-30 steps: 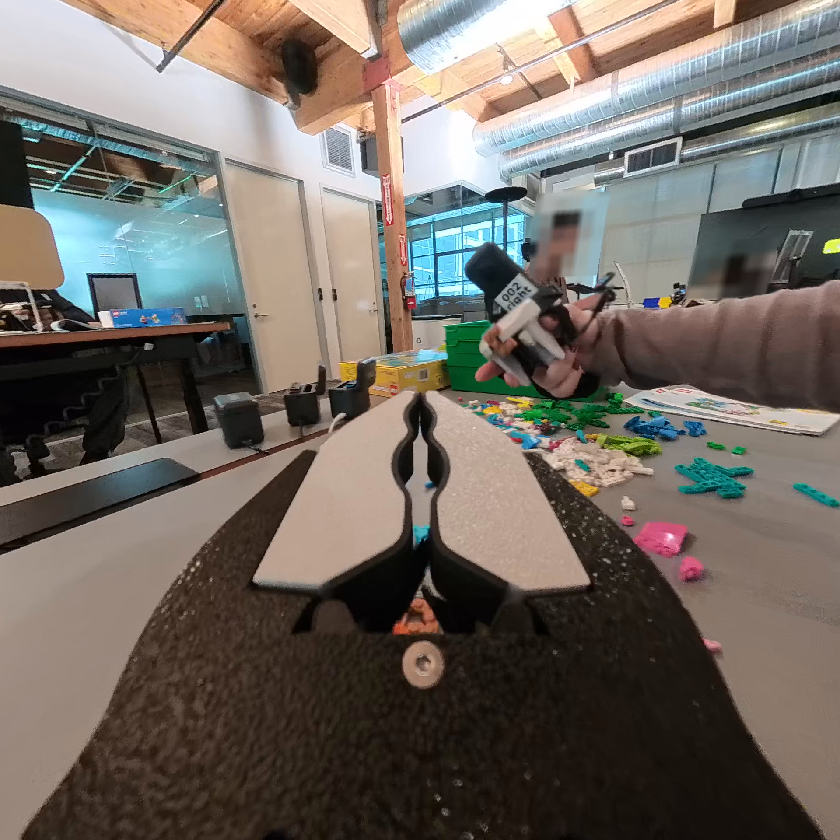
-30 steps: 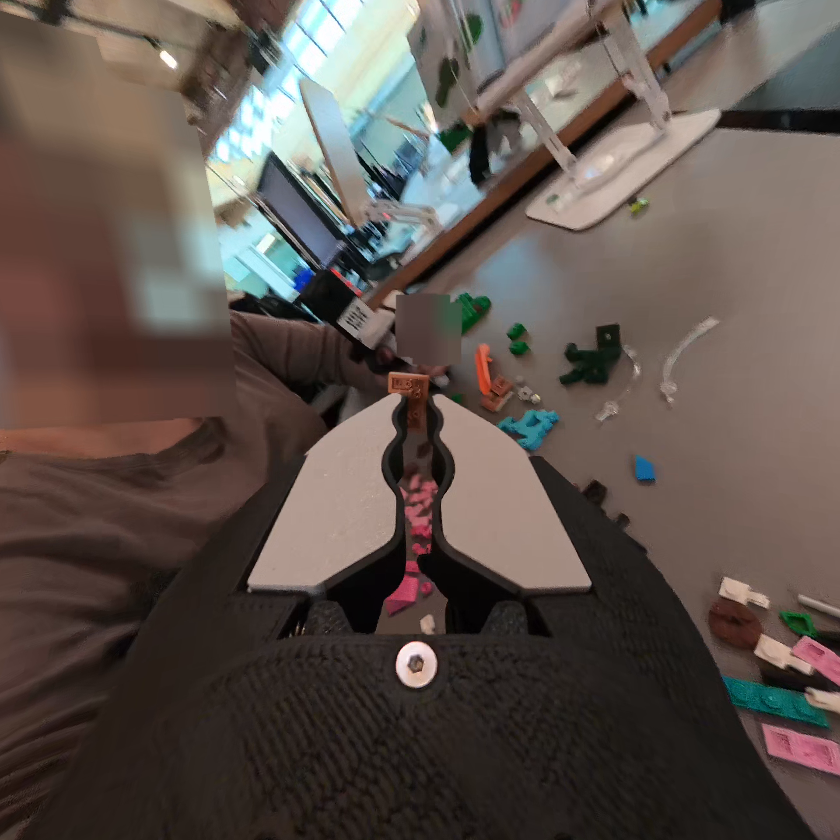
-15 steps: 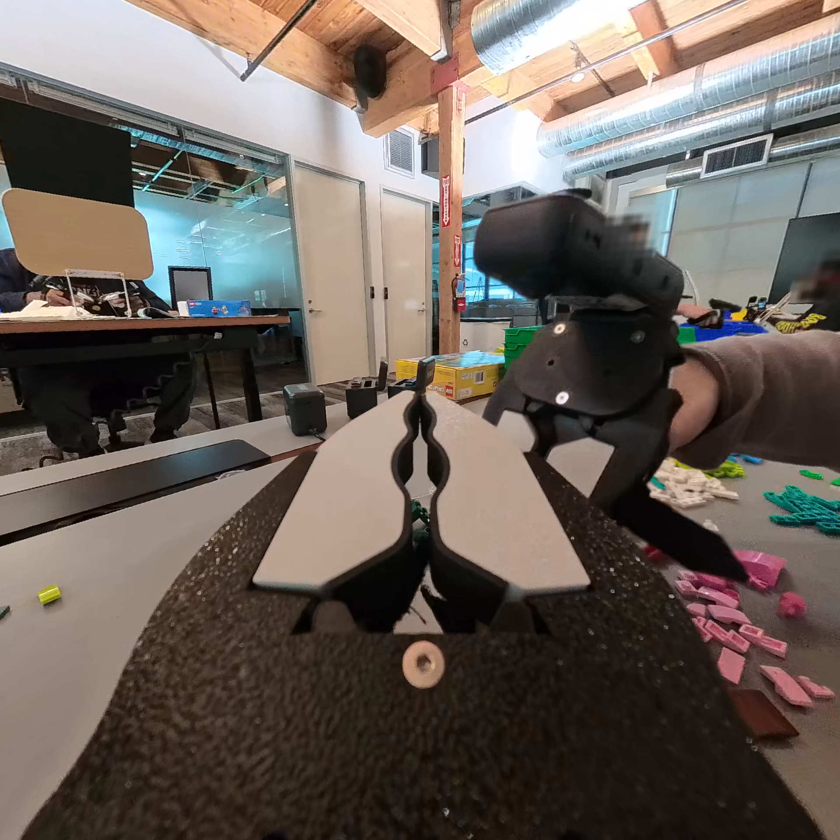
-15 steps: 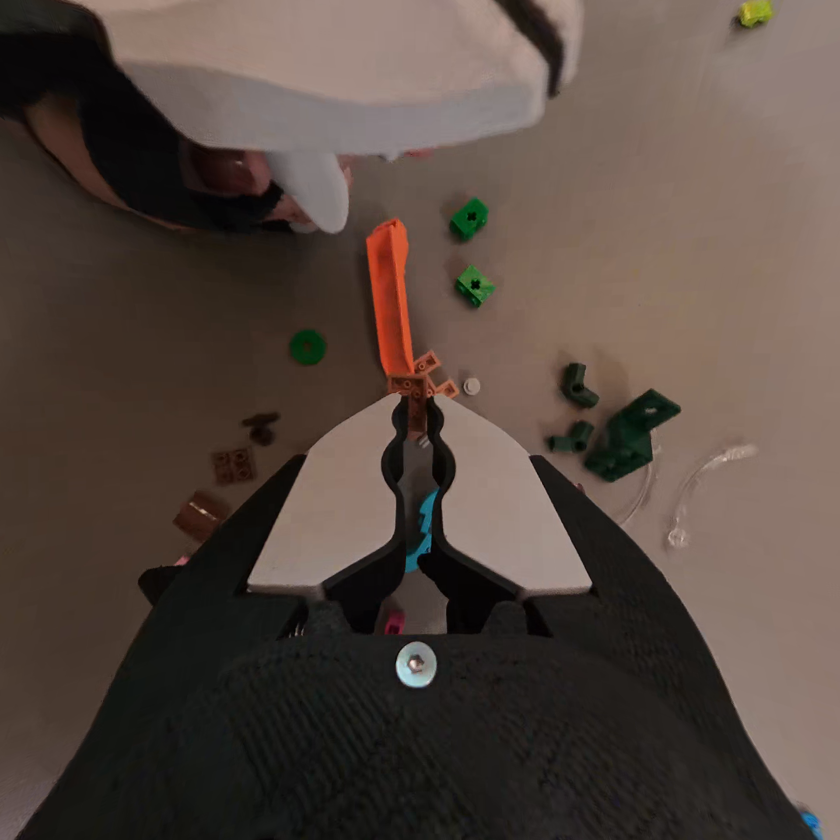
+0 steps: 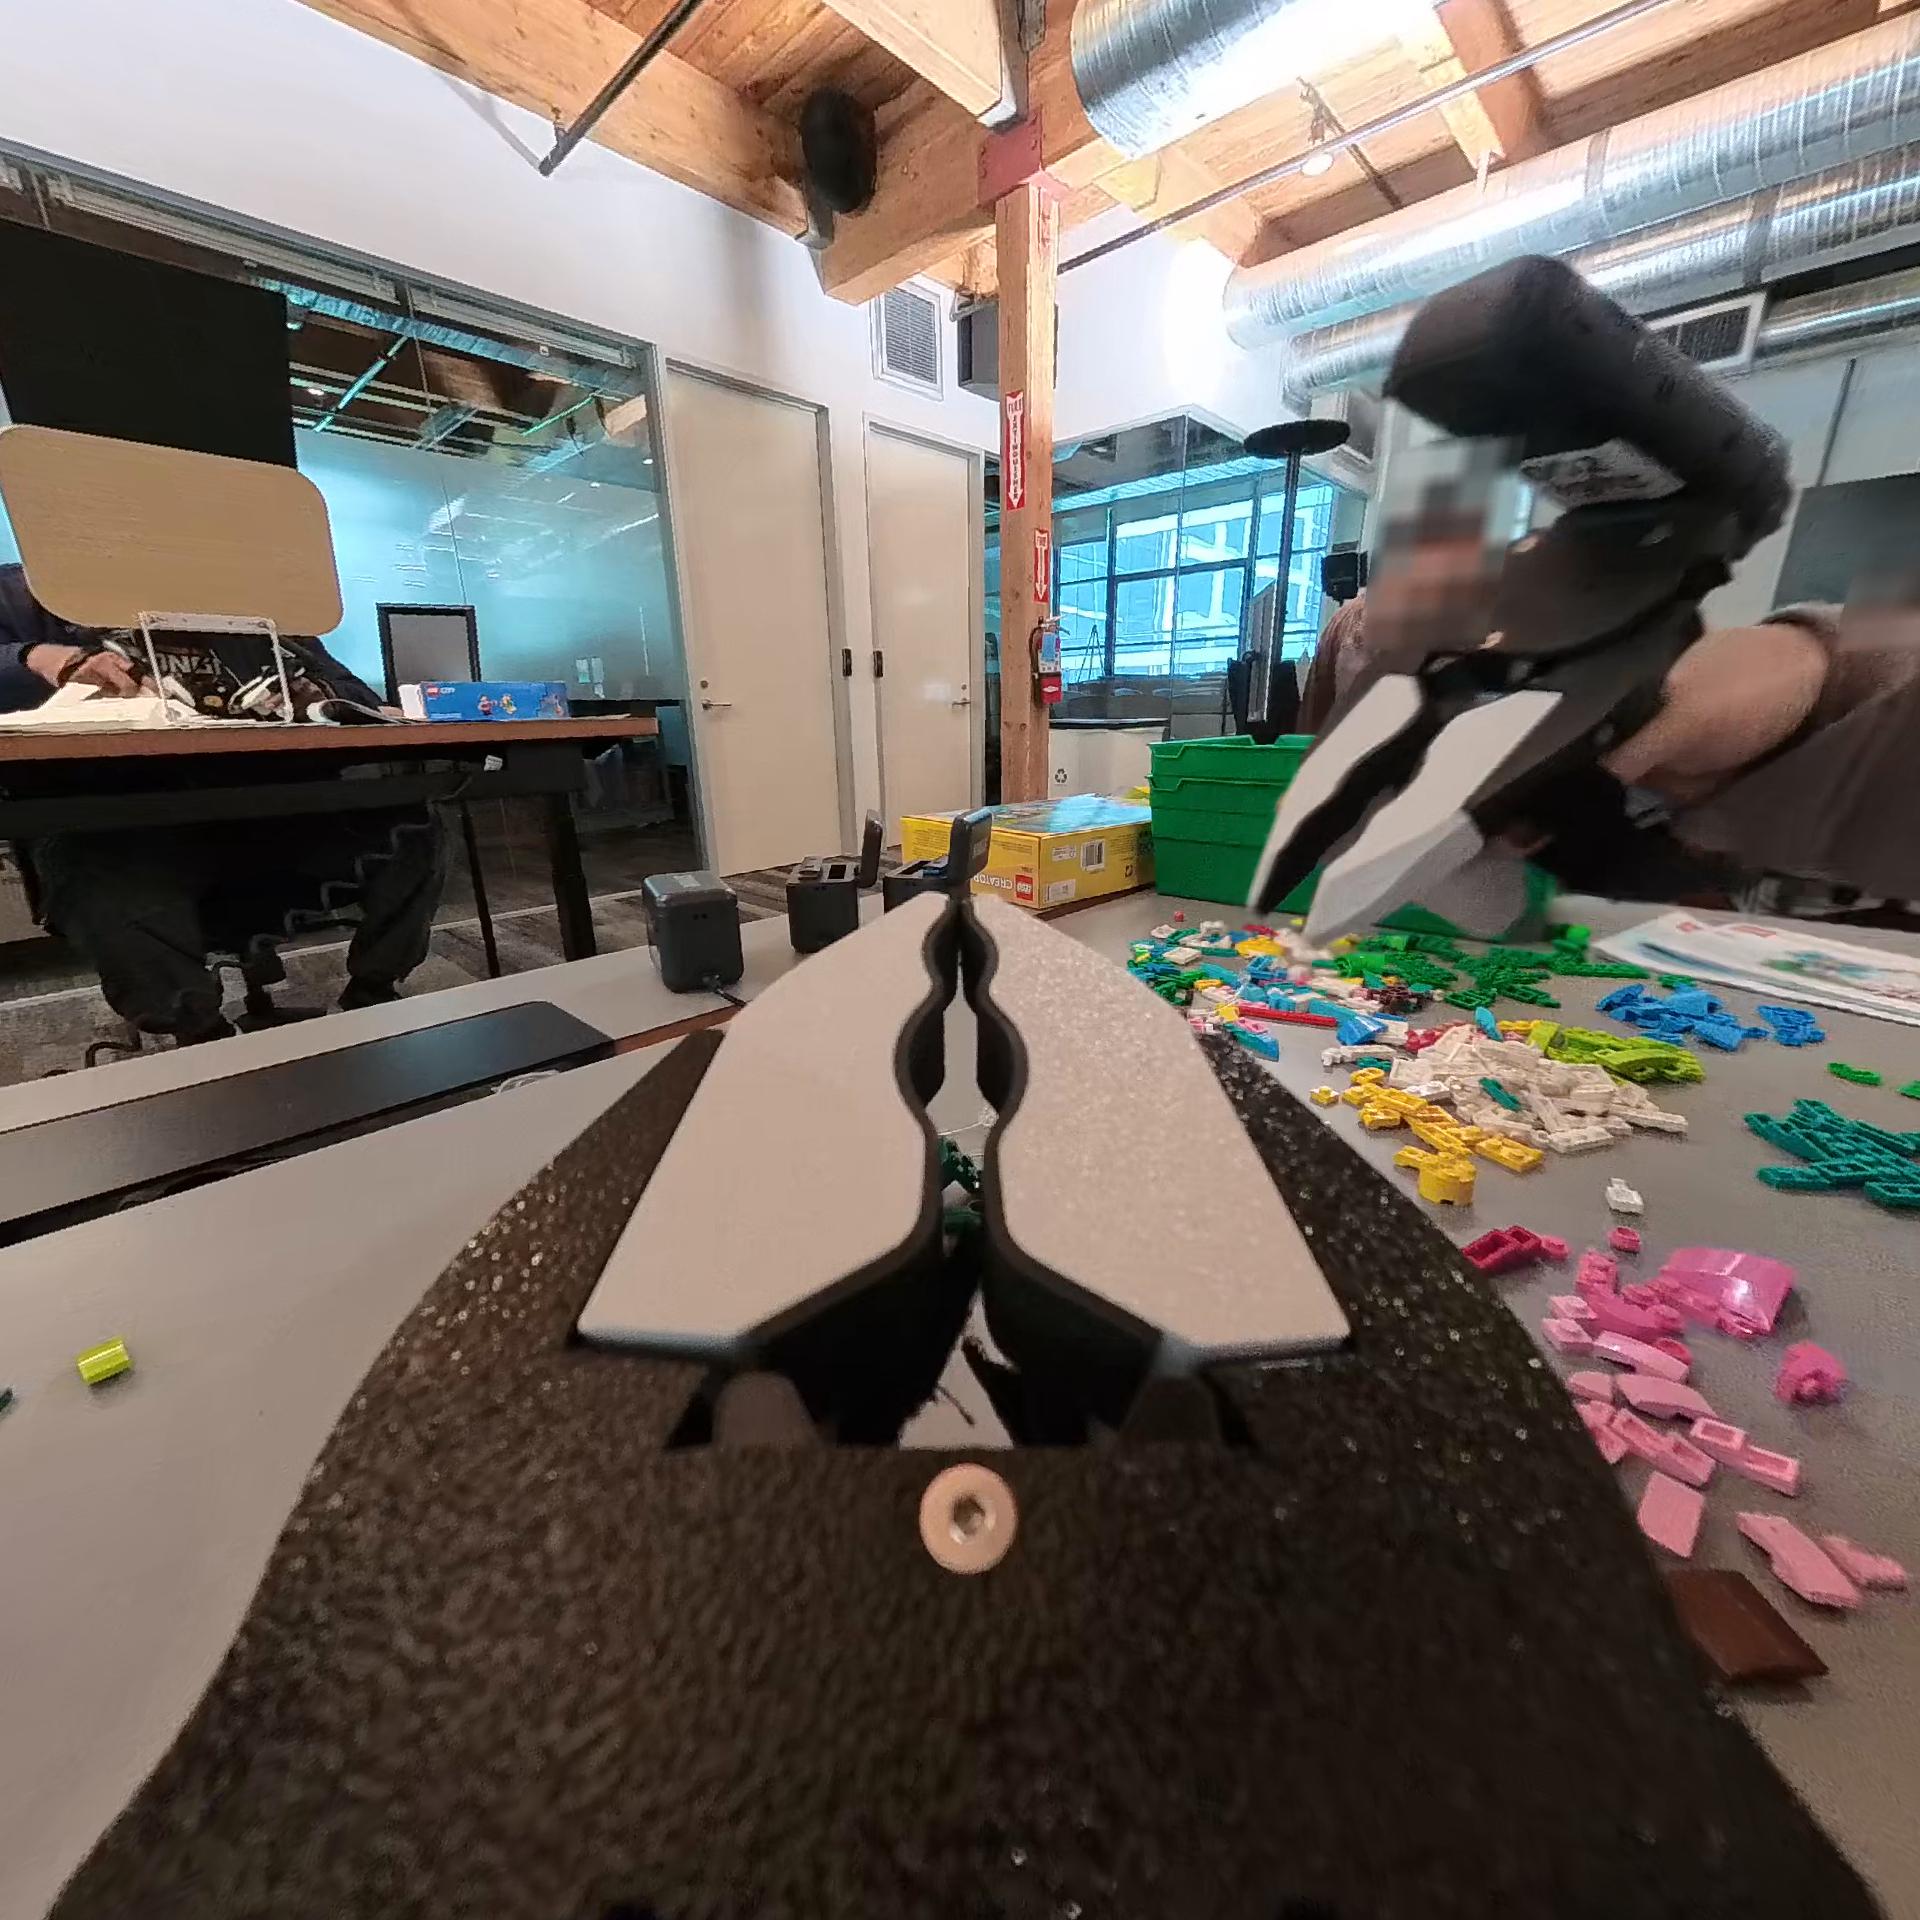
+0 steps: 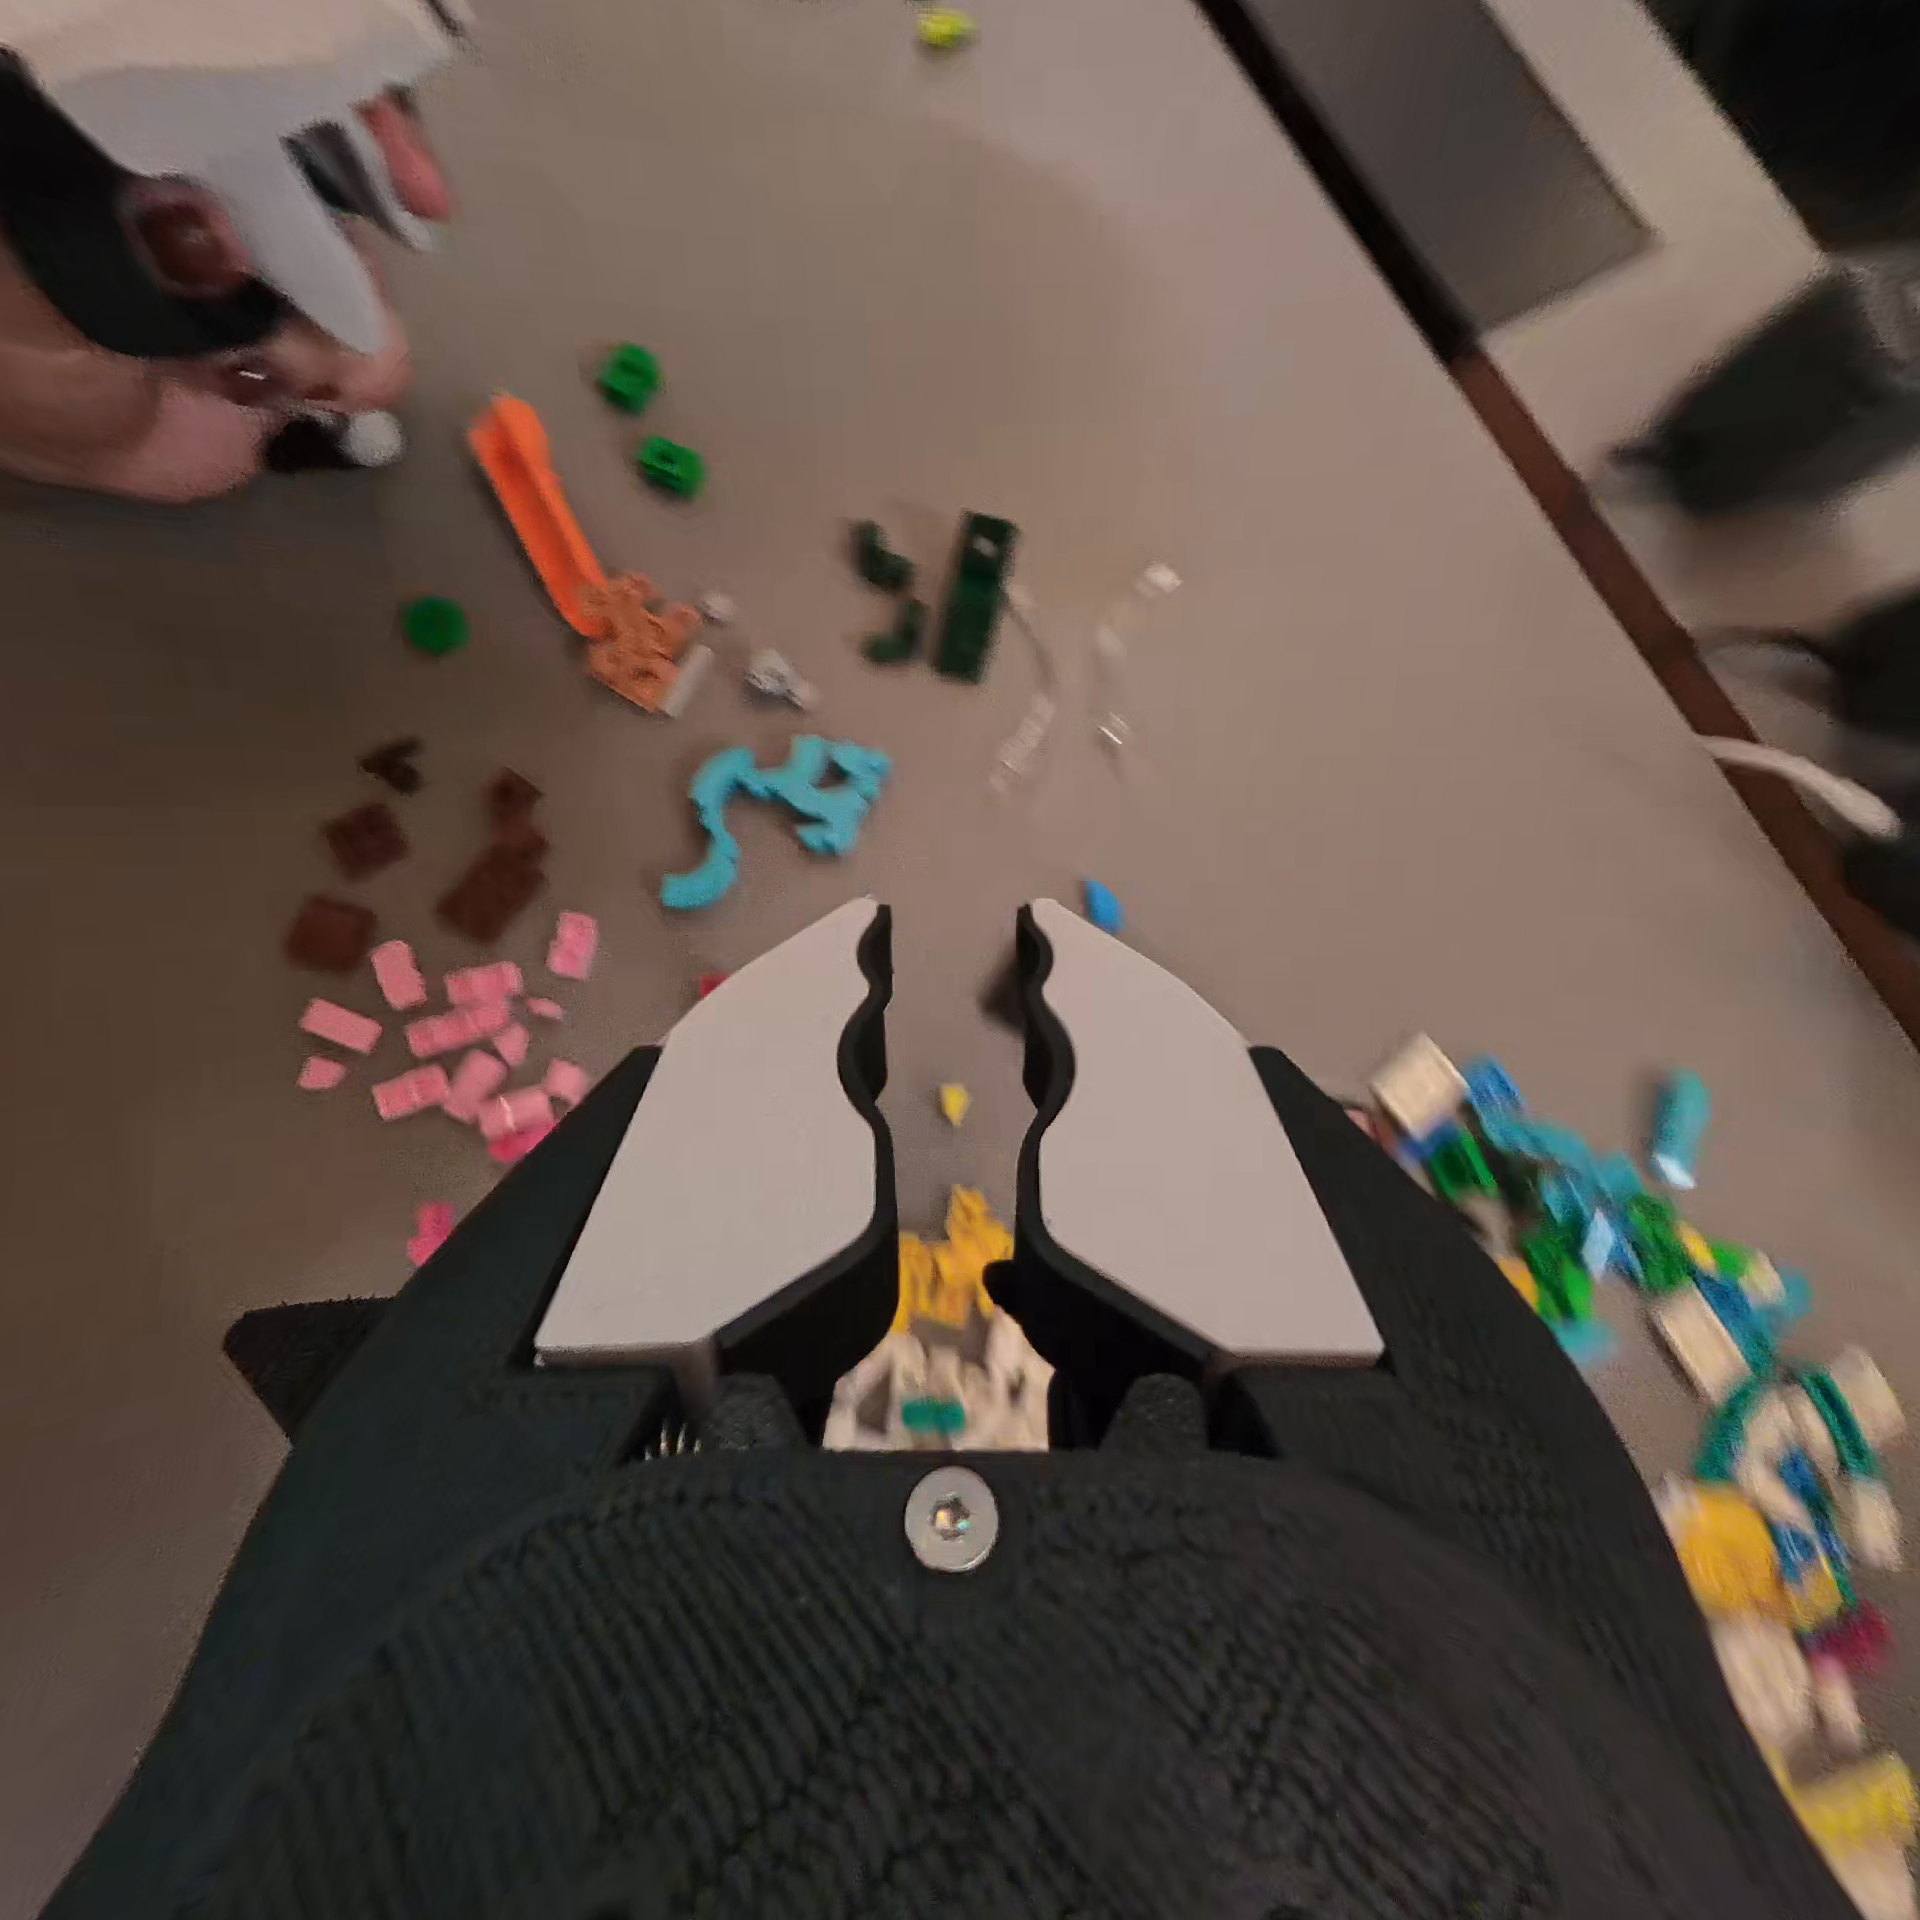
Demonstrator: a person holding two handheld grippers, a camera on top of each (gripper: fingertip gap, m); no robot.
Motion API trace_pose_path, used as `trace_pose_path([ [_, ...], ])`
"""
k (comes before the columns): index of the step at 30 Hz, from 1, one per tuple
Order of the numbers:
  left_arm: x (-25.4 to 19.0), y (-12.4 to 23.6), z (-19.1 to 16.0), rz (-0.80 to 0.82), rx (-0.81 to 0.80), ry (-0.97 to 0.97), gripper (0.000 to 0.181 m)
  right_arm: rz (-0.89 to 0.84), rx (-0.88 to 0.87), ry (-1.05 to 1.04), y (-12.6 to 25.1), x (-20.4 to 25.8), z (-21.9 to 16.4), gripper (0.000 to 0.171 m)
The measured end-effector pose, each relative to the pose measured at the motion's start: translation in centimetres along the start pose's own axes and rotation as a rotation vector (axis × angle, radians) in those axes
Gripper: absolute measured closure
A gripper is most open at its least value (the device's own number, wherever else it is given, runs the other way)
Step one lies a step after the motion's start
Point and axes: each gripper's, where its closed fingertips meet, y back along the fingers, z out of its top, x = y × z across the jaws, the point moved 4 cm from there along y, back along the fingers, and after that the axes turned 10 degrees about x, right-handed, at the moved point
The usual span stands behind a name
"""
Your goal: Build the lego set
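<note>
The grey table (image 5: pixel 208 1299) carries everything, and the sorted heap of lego pieces (image 5: pixel 1455 1091) on it serves as the landmark. Beyond the heap, at the table's far edge, stand stacked green bins (image 5: pixel 1216 821) with a yellow box (image 5: pixel 1039 852) just beside them, and an open instruction booklet (image 5: pixel 1766 961) lies past the heap's right side.

The left gripper (image 5: pixel 961 914) is held low over the table on the near-left side of the heap, its jaws narrowed until the tips almost meet; nothing shows gripped at the tips, and only a dark green piece is glimpsed through the gap below them. The right gripper (image 5: pixel 1304 914) hangs tilted down over the far side of the heap, blurred, its jaws parted to a moderate gap with nothing between them. In its own view the right gripper (image 6: pixel 954 914) shows the same parted, empty jaws above bare table.

Within the heap, teal plates (image 5: pixel 1839 1143) sit at its right edge, white and yellow bricks (image 5: pixel 1455 1101) at its centre, and pink tiles (image 5: pixel 1662 1382) on its near side. Left of the heap lie an orange separator tool (image 6: pixel 535 509), a light blue piece (image 6: pixel 779 810), brown plates (image 6: pixel 488 883) and two small green bricks (image 6: pixel 649 421).
</note>
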Motion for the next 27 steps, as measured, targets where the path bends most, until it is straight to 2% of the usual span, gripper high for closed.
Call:
trace_pose_path([
  [8,-0.1,-0.1,0.0,-0.006,0.001,-0.008,0.181,-0.312,0.046,-0.304,7.6,-6.0,-11.2,0.151],
  [13,-0.2,-0.1,0.0,-0.01,0.002,-0.012,0.181,-0.31,0.106,-0.435,8.3,-7.9,-16.2,0.152],
  [19,-0.3,-0.1,0.0,-0.018,0.002,-0.02,0.181,-0.182,0.205,-0.441,6.0,-8.5,-18.2,0.153],
  [27,-0.5,-0.1,0.0,-0.026,0.002,-0.029,0.181,-0.022,0.328,-0.226,2.1,-7.3,-17.3,0.153],
])
